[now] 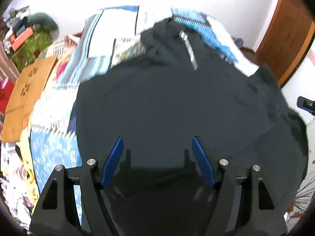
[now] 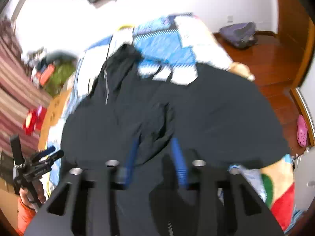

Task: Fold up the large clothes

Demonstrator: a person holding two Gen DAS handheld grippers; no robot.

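A large dark jacket (image 1: pixel 167 102) lies spread over a bed, its silver zipper (image 1: pixel 189 47) at the far end. My left gripper (image 1: pixel 157 138) hovers over the near part of the jacket, open wide, with nothing between its blue fingers (image 1: pixel 113 161). In the right wrist view the jacket (image 2: pixel 216 114) fills the middle. My right gripper (image 2: pixel 155 145) stands open, and a bunched fold of the dark cloth (image 2: pixel 155 129) lies between its fingers; blur hides whether they touch it. The left gripper (image 2: pixel 45 155) shows at lower left, held by a hand (image 2: pixel 29 194).
The bed carries a blue and white patterned quilt (image 1: pixel 102 45). A cardboard box (image 1: pixel 25 98) and clutter stand beside it on the left. On the wooden floor (image 2: pixel 265 63) lie a grey bag (image 2: pixel 238 34) and a pink clog (image 2: pixel 302 131). A wooden door (image 1: pixel 289 39) is at the right.
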